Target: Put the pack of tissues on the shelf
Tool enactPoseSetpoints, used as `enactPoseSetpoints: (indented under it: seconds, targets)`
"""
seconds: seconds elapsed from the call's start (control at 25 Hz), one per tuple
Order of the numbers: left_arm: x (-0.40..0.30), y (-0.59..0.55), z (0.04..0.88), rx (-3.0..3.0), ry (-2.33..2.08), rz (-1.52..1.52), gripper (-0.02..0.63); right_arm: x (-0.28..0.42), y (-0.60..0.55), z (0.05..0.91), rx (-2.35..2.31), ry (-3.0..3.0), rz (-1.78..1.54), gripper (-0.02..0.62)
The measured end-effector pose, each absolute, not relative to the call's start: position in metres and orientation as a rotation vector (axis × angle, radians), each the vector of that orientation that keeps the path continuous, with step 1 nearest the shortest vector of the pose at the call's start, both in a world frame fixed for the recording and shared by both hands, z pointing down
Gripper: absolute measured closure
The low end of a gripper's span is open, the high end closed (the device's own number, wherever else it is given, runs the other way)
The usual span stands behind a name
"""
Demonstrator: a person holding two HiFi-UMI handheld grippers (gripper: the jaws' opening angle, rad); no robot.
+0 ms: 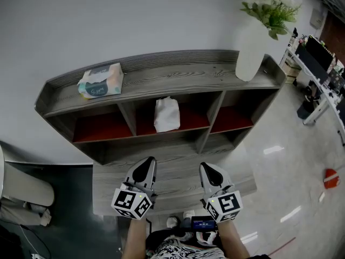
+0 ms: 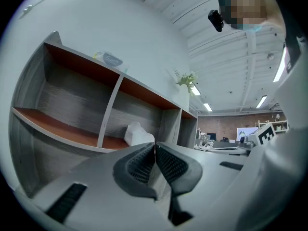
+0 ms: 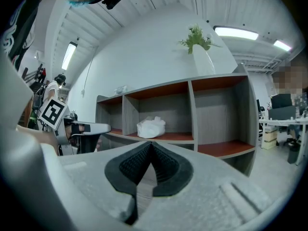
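Observation:
The pack of tissues, pale with a teal label, lies flat on the left end of the top board of the grey wooden shelf. It shows small in the left gripper view and in the right gripper view. My left gripper hovers low in front of the shelf, over its grey base board, shut with nothing between its pads. My right gripper hangs beside it, also shut and empty. Both point toward the shelf's middle compartment.
A crumpled white bag sits in the red-floored middle compartment. A tall white vase with green sprigs stands on the top board's right end. A desk with monitors is at the far right, a red object on the floor.

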State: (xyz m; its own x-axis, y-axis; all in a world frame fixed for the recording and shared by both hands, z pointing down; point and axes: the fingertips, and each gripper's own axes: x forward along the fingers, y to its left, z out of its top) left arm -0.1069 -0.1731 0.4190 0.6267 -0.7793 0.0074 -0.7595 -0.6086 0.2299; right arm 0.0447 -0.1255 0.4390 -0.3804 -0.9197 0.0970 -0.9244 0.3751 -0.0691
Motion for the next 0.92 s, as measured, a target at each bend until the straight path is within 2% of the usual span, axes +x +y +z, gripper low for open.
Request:
enactPoseSetpoints:
  seconds: [0.92]
  targets:
    - [-0.11,-0.1829,0.423,2.634,-1.232,-0.128,0.594,0.0418,-0.1304,0.4387,1.736,-2.536,0.153,0.591]
